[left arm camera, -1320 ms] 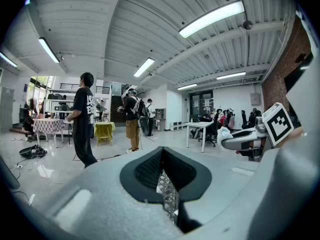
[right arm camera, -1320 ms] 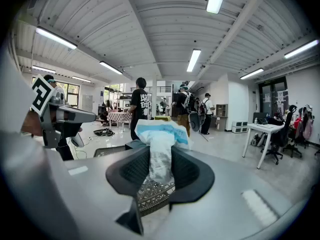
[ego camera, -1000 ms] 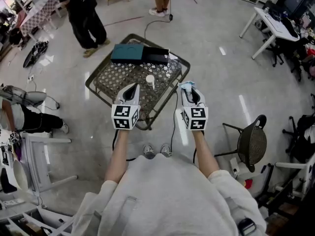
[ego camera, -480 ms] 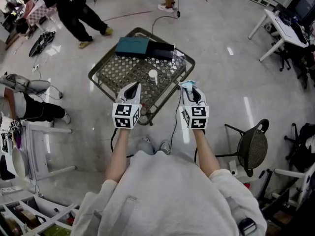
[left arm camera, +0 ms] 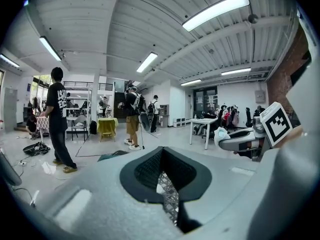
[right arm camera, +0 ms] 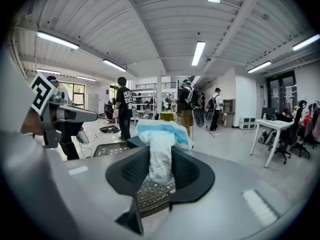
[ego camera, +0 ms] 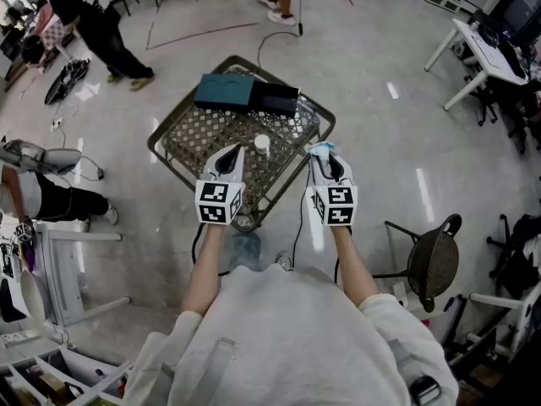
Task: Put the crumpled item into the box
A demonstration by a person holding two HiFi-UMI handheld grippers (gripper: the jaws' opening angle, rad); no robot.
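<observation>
The carry step is in hand. The right gripper (right arm camera: 161,155) is clamped on the crumpled item (right arm camera: 164,134), a white and blue wad that stands up out of the jaws. In the head view that gripper (ego camera: 329,167) hangs at the table's (ego camera: 199,134) 4 o'clock edge, with the item (ego camera: 321,149) at its tip and clear of the mesh top.

The left gripper (left arm camera: 162,156) has its jaws together at the tips, with nothing between them. Only mesh shows through the slit lower down. In the head view it (ego camera: 226,163) sits at the table's 6 o'clock edge.

The box (ego camera: 226,91) lies at the table's 12 o'clock side, well apart from both grippers. It has 2 parts, a teal one and a black one at its 3 o'clock. I judge the black part to be the open tray, though the head view is too small to be sure.

A white cylinder (ego camera: 262,145) stands between the grippers and the box.

The next move likely calls for carrying the item toward 11 o'clock, passing over or beside the cylinder. The right gripper should then settle above the box opening before its jaws part.
</observation>
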